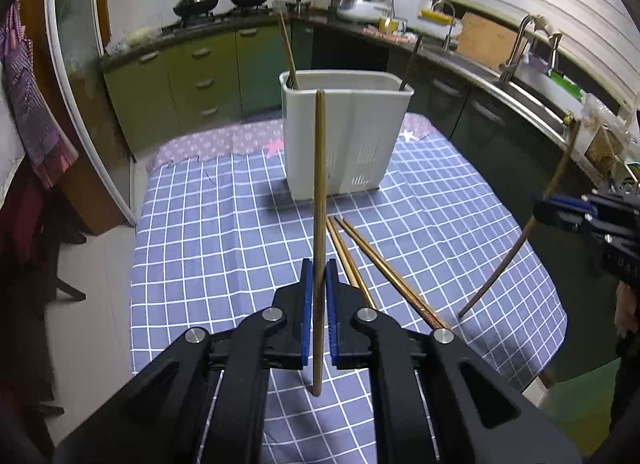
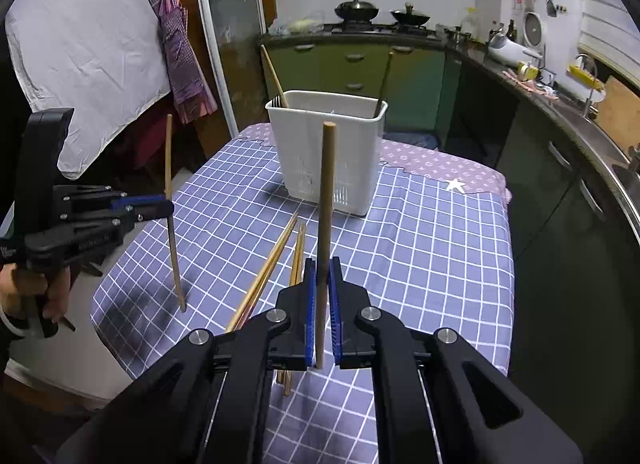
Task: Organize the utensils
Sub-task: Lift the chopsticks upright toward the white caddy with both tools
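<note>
Left tool (image 1: 319,284) is gripping one chopstick (image 1: 319,224) between its blue pads, jaws closed narrow on the shaft. The stick is standing near upright, its lower end hanging just above the checked cloth (image 1: 224,224) on the table, nearer than the holder.

Right tool (image 2: 321,284) is clamping a second chopstick (image 2: 326,204) the same way, upright, jaws narrow on it. This stick is sitting on the near side of the holder, with its top end lining up against the holder's front wall in the right wrist view. In the left wrist view this same stick is leaning, lower end close over the cloth, well to the right of the holder.

Loose chopsticks (image 1: 352,264) are lying flat on the cloth between the two tools and the holder, fanning out with their far ends pointing toward it. The exact count is unclear; at least three shafts are showing.

White plastic utensil holder (image 1: 344,132) is standing upright at mid-table, slotted at the base of its walls. One chopstick (image 1: 287,52) is leaning out of its left corner and a darker one (image 1: 410,64) out of its right corner.

Behind the holder a purple patterned cloth (image 1: 224,140) is covering the far edge of the table. Green cabinets (image 1: 192,72) are running along the wall beyond.
</note>
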Demonstrator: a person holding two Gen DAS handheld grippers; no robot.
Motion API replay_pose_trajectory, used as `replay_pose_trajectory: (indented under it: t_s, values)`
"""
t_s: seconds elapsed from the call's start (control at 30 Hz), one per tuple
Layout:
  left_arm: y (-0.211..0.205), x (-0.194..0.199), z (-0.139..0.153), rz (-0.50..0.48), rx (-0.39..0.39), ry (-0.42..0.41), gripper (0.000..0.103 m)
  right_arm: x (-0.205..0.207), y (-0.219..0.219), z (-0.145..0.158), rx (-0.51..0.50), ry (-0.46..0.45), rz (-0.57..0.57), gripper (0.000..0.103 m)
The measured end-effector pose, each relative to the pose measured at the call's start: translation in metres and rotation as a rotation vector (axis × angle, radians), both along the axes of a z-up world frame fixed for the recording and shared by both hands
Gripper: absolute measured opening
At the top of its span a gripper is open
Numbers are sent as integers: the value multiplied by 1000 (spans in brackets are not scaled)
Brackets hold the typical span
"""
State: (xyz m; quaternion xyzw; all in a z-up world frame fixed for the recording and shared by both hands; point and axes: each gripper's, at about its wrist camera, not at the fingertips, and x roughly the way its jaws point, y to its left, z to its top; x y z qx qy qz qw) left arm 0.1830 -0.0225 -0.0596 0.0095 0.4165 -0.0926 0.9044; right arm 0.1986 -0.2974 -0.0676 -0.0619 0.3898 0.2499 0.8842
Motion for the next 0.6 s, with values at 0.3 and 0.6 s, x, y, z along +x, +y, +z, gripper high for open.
replay_pose_trajectory:
  t_s: [0.3, 0.6]
  values:
    - [1, -18, 11, -24, -9, -51, 7, -14, -9, 5, 13, 5, 5, 7]
    - [5, -19, 16, -35, -15, -66, 7, -8, -5, 5, 18, 22, 7, 7]
